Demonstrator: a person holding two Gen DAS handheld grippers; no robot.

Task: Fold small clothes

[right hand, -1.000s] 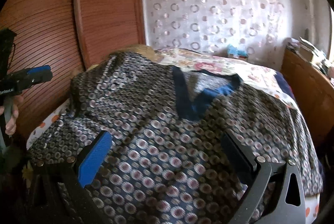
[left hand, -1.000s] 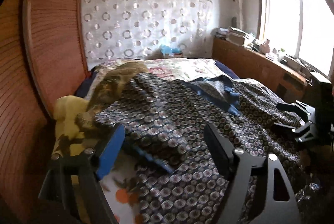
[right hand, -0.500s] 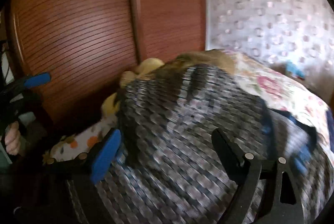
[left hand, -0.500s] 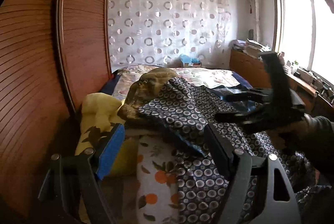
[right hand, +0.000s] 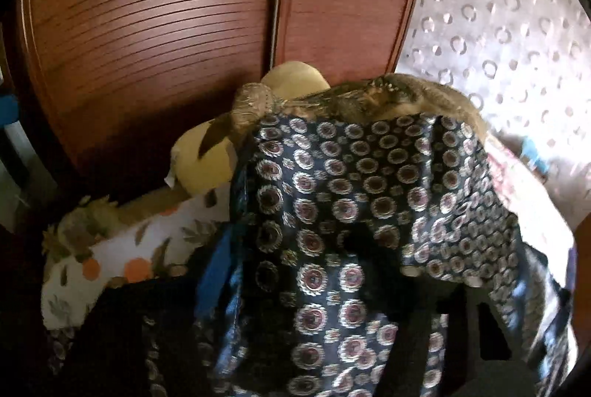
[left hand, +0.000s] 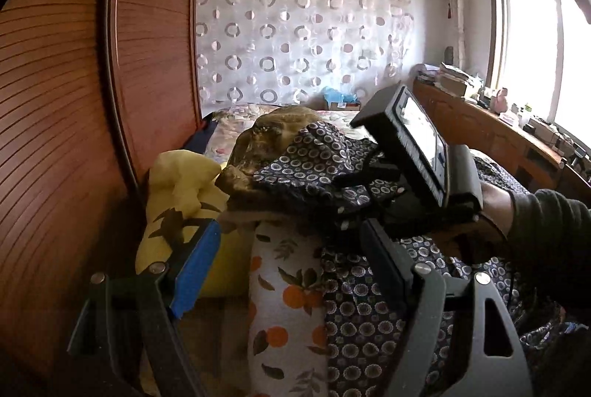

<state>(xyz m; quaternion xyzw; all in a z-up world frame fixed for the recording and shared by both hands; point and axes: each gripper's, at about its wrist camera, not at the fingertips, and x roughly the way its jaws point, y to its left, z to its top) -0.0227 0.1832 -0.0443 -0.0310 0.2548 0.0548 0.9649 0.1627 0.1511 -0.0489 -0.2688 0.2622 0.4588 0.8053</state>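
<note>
Folding has barely started, I'd say. The dark circle-print garment [left hand: 369,286] is spread over the bed [left hand: 284,286], no tidy crease anywhere, and one edge is being carried across toward the wardrobe [left hand: 74,101] side, up against the brown garment [left hand: 280,131] and yellow pillow [left hand: 184,193]. The right tool [right hand: 306,267] has just been closing, with that fabric draped between its fingers; whether the pads actually pinch it, I can't tell. The left tool [left hand: 288,267] sits wide apart with nothing in it, near the bed's edge. Long axis looks like it runs across the bed from the wardrobe side toward the window [left hand: 532,53], but it's too bunched to call. Squaring and smoothing are left.
</note>
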